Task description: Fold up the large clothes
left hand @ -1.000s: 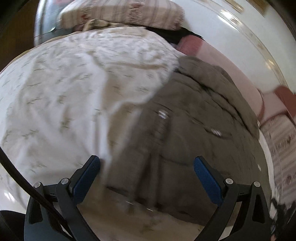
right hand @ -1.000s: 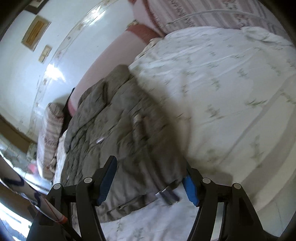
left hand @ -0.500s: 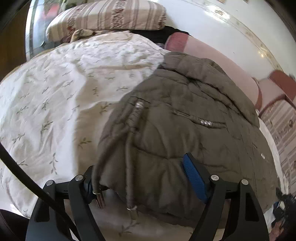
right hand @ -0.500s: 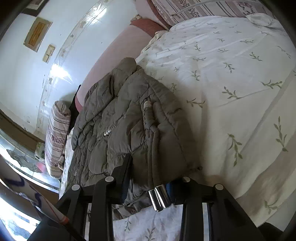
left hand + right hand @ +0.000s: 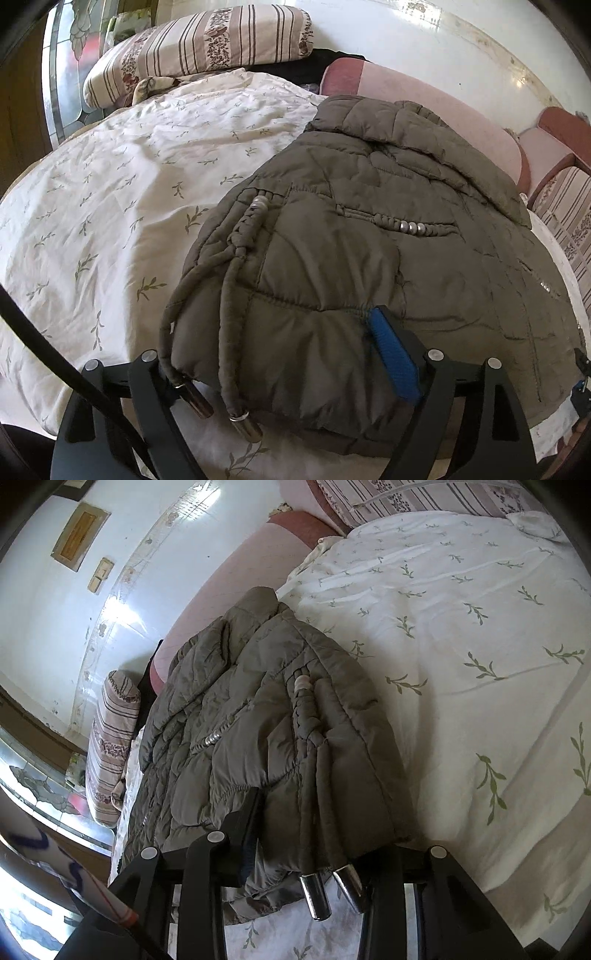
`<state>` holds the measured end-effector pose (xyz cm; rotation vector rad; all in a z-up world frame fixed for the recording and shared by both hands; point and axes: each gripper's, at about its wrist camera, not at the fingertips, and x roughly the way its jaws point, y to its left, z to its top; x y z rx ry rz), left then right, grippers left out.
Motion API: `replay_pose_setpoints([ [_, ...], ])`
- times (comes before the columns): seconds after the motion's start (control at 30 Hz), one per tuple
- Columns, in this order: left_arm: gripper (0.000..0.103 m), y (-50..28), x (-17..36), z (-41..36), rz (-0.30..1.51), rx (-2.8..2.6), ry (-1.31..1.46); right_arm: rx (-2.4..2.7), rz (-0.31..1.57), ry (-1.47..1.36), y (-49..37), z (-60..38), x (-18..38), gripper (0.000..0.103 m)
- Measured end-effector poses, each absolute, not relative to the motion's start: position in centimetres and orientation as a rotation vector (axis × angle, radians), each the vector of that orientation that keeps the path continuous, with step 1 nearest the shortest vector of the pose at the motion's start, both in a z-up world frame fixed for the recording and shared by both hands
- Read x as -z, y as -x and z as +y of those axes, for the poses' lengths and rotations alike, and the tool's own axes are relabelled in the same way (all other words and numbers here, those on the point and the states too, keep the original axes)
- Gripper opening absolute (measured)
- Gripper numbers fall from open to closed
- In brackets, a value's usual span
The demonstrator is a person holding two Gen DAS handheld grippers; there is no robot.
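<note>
An olive quilted puffer jacket (image 5: 369, 229) lies folded on a bed with a white leaf-print sheet (image 5: 110, 192). Its drawcords with metal tips (image 5: 243, 424) hang over the near hem. My left gripper (image 5: 284, 362) is shut on the jacket's near hem; the blue pad of the right finger (image 5: 393, 358) presses into the fabric, and the left finger is hidden under it. In the right wrist view the jacket (image 5: 258, 720) fills the middle, and my right gripper (image 5: 325, 834) is shut on its near edge beside the cord tips (image 5: 332, 893).
A striped pillow (image 5: 199, 48) lies at the head of the bed, with a pink headboard (image 5: 424, 103) along the white wall. A second striped cushion (image 5: 569, 218) sits at the right. The sheet spreads wide to the right in the right wrist view (image 5: 461, 646).
Both grippers were open a second ago and have closed on the jacket's near hem. The jacket has been drawn nearer and now bulges between the fingers.
</note>
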<state>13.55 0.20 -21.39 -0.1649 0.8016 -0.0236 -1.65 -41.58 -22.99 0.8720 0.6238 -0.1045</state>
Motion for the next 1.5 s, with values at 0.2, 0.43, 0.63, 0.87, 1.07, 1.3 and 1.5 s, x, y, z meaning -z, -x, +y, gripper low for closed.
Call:
replay_pose_setpoints([
  [0.2, 0.087, -13.5, 21.5, -0.1, 0.801, 0.02, 0.134, 0.116, 0.616, -0.852, 1.7, -41.3, 22.9, 0.037],
  [0.43, 0.089, -13.4, 21.5, -0.1, 0.802, 0.017, 0.125, 0.117, 0.618, -0.85, 1.6, -41.3, 22.9, 0.037],
  [0.63, 0.089, -13.3, 21.5, -0.2, 0.801, 0.01, 0.113, 0.128, 0.63, -0.828, 1.5, -41.0, 22.8, 0.034],
  [0.87, 0.091, -13.7, 21.6, -0.6, 0.807, -0.01, 0.099, 0.128, 0.628, -0.822, 1.4, -40.8, 22.7, 0.035],
  [1.07, 0.082, -13.4, 21.4, -0.6, 0.795, 0.006, 0.099, 0.125, 0.627, -0.844, 1.5, -41.1, 22.8, 0.035],
  [1.3, 0.049, -12.8, 20.6, -0.9, 0.75, 0.021, 0.075, 0.128, 0.61, -0.824, 1.9, -40.9, 22.3, 0.025],
  [1.5, 0.039, -12.5, 20.3, -1.6, 0.722, 0.031, 0.029, 0.131, 0.607, -0.812, 2.0, -40.9, 22.1, 0.024],
])
